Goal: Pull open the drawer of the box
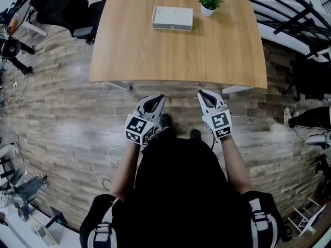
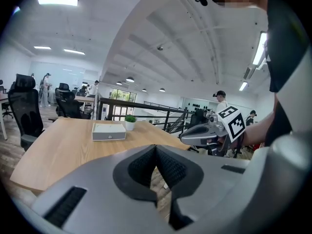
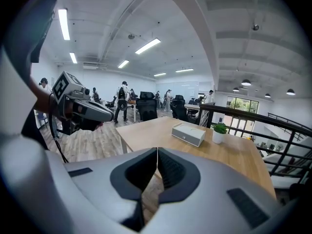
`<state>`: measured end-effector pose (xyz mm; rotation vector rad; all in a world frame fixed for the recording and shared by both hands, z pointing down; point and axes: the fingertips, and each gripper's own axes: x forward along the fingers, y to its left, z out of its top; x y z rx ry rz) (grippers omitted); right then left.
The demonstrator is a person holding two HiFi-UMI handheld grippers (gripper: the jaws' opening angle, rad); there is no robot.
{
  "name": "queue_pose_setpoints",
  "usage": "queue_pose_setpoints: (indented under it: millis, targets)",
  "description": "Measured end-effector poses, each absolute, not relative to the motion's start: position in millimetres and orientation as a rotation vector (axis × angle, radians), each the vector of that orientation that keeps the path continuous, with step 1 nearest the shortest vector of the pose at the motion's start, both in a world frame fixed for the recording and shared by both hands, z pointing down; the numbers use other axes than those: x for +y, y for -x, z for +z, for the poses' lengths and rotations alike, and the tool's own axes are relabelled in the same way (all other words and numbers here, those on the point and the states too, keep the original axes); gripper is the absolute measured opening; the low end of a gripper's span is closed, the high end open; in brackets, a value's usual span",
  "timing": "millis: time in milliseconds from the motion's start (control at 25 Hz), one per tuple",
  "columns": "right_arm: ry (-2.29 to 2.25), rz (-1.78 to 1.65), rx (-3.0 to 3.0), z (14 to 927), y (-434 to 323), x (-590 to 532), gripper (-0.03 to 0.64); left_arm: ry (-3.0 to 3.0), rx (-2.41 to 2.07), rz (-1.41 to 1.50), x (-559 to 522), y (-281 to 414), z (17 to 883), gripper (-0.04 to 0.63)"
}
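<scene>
The white drawer box (image 1: 172, 18) sits on the far part of the wooden table (image 1: 176, 61), near the middle of its width. Its drawer front (image 2: 109, 136) faces the person and lies flush with the case, with a small knob at its centre. A small potted plant (image 1: 209, 3) stands just beside the box, to its right and a little further back.

Both grippers are on the person's side of the table, over the plank floor (image 1: 62, 112) and just short of the near edge – well apart from the box. The left gripper (image 1: 161, 97) points toward the table with its jaws pressed together and nothing between them. The right gripper (image 1: 200, 93) is the same: jaws together, empty (each gripper shows in the other's view, off to the side). They are held side by side, near each other but not touching.

A black office chair (image 1: 67, 9) stands off the table's far left corner, and a dark railing (image 1: 289, 14) runs past the right side.
</scene>
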<state>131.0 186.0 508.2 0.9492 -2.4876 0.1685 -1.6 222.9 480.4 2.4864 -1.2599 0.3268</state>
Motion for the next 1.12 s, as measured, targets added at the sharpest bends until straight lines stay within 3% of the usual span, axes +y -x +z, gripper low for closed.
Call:
queue_pose_setpoints:
  millis: [1120]
  targets:
    - [-1.067, 0.222, -2.425, 522, -57, 161, 0.025, -2.519, -1.15, 0.372, 197, 85, 488, 0.023]
